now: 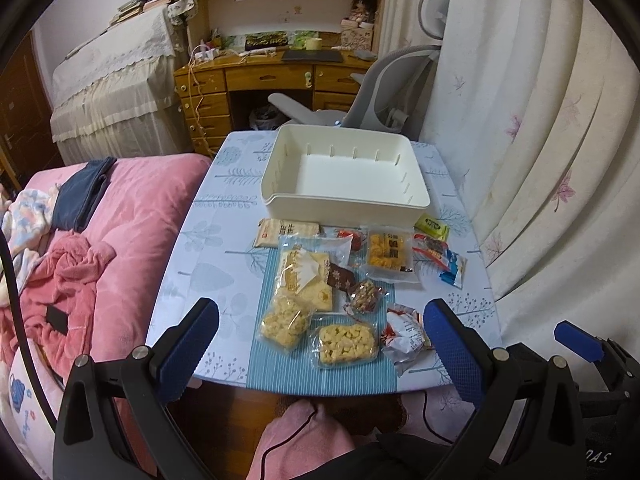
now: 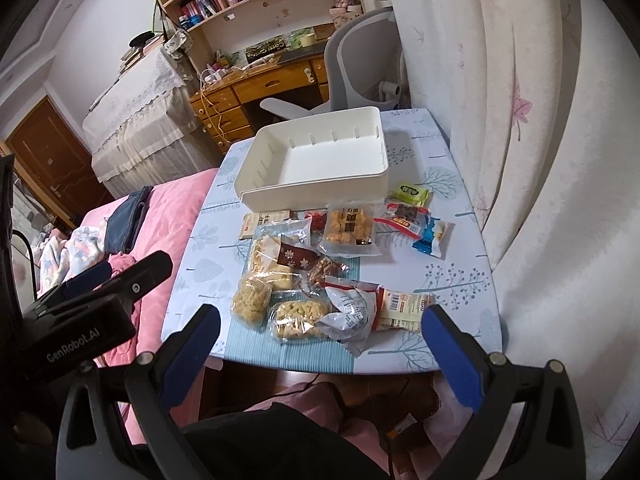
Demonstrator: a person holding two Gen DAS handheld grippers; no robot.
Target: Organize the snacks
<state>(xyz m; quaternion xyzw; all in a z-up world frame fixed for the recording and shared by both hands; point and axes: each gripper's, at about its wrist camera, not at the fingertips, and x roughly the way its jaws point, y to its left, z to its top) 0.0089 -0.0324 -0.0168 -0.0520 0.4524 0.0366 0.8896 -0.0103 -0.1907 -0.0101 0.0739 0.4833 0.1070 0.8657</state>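
An empty cream plastic bin (image 1: 344,172) (image 2: 316,160) stands at the far end of a small table. Several snack packets lie in front of it: puffed yellow cakes (image 1: 346,344) (image 2: 298,318), a big clear bag of yellow biscuits (image 1: 306,276), a tray of orange bites (image 1: 388,254) (image 2: 350,228), a green packet (image 1: 432,227) (image 2: 410,194), a blue-white packet (image 1: 454,268) (image 2: 434,238), a white-red wrapper (image 1: 404,334) (image 2: 352,314). My left gripper (image 1: 320,344) is open and empty, held above the table's near edge. My right gripper (image 2: 320,344) is open and empty, likewise short of the snacks.
The table (image 1: 188,264) has a leaf-print cloth and a blue striped mat (image 1: 288,372). A pink bed (image 1: 120,220) lies to the left, a curtain (image 1: 540,120) to the right. A grey chair (image 1: 384,92) and wooden desk (image 1: 260,76) stand behind.
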